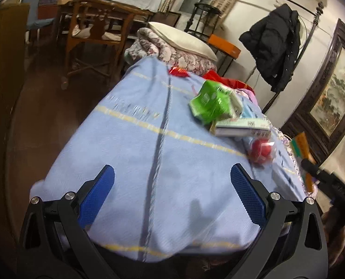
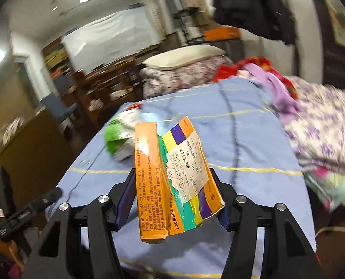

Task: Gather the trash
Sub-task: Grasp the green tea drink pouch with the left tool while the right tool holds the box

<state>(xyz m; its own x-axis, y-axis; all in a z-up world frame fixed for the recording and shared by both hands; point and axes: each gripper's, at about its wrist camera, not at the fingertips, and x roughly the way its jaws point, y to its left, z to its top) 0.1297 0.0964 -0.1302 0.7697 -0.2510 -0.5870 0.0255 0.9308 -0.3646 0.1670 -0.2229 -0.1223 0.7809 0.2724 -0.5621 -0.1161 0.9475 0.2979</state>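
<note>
Orange medicine box [image 2: 172, 181], clamped lengthwise in right hand-held gripper [image 2: 174, 200], points away.

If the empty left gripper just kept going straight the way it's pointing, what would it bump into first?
Most likely the blue blanket itself: the left gripper angles down at bare cloth, jaws open. The green packet and white box lie off to the right, though depth is hard to judge.
</note>
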